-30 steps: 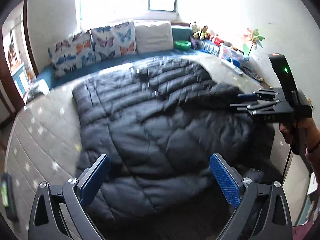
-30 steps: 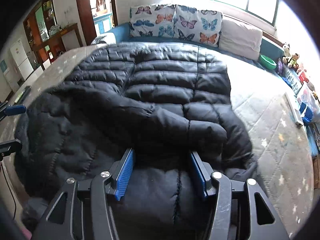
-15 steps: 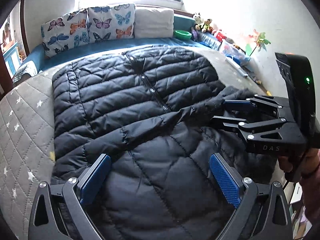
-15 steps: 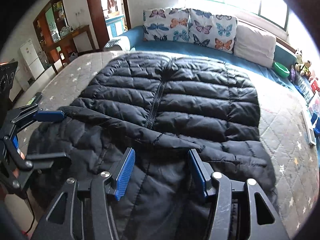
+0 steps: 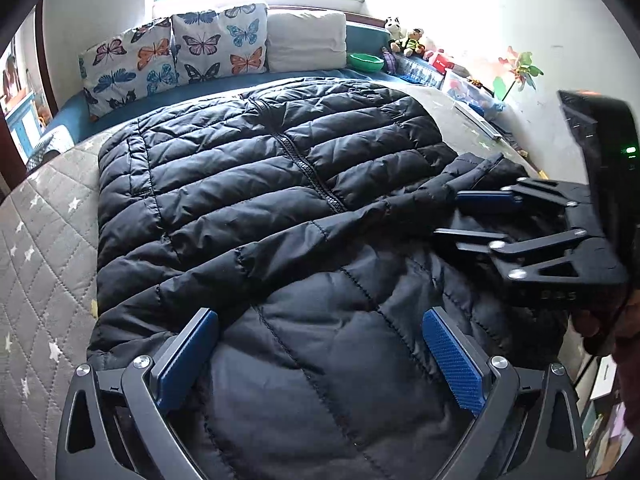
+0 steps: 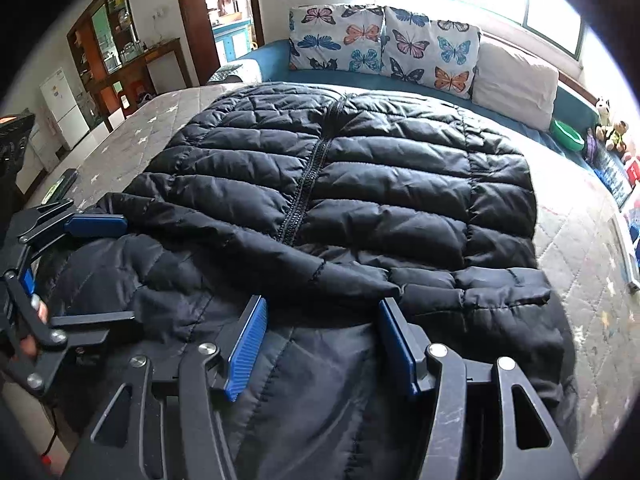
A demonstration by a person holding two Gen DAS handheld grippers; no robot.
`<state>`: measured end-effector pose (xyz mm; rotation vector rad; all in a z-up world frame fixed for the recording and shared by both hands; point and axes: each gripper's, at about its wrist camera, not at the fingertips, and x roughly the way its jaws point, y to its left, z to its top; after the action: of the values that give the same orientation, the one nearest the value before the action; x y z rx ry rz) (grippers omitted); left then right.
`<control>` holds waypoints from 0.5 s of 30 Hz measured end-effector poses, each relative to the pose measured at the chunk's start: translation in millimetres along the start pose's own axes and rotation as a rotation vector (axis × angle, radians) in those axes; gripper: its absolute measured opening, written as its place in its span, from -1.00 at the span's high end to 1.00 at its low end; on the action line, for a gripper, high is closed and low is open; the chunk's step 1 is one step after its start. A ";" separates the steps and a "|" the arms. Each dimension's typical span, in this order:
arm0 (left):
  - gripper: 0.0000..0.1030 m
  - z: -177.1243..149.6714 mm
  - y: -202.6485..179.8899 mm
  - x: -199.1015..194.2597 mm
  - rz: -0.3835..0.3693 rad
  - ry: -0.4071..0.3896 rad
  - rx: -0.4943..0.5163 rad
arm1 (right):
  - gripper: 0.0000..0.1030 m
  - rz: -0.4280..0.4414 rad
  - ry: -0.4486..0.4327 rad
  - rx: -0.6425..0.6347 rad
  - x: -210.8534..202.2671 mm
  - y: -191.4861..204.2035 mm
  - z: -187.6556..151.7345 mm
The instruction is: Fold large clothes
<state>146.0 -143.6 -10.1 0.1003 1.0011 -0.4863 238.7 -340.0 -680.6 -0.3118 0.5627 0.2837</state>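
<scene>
Jacket (image 5: pixel 256 184) nearer, near hem cut off

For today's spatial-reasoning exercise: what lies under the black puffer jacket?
The black puffer jacket lies spread on a grey quilted star-print bedcover, which shows around its edges. What the bedcover looks like beneath the jacket is hidden.

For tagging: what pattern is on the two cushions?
Colourful butterflies on the cushions; right wrist view.
</scene>
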 end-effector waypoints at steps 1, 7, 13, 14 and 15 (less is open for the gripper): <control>-1.00 0.0 -0.6 -0.8 0.004 0.000 0.002 | -0.22 -0.003 -0.001 -0.002 -4.0 0.2 -0.9; -1.00 -1.4 -3.9 -2.0 0.024 0.002 0.011 | -0.22 -0.022 -0.039 -0.012 -40.5 -7.3 -18.1; -1.00 -2.1 -5.4 -0.3 0.034 0.005 0.020 | -0.22 -0.024 0.002 0.005 -32.5 -24.4 -39.2; -1.00 -2.5 -6.4 -0.2 0.038 0.004 0.024 | -0.22 -0.007 0.004 0.017 -28.5 -27.4 -41.8; -1.00 -3.1 -7.6 0.2 0.043 0.003 0.031 | -0.23 0.010 -0.001 0.027 -24.6 -30.4 -44.0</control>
<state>140.3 -149.5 -10.9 0.1504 0.9926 -0.4622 208.5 -388.1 -695.7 -0.2830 0.5662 0.2853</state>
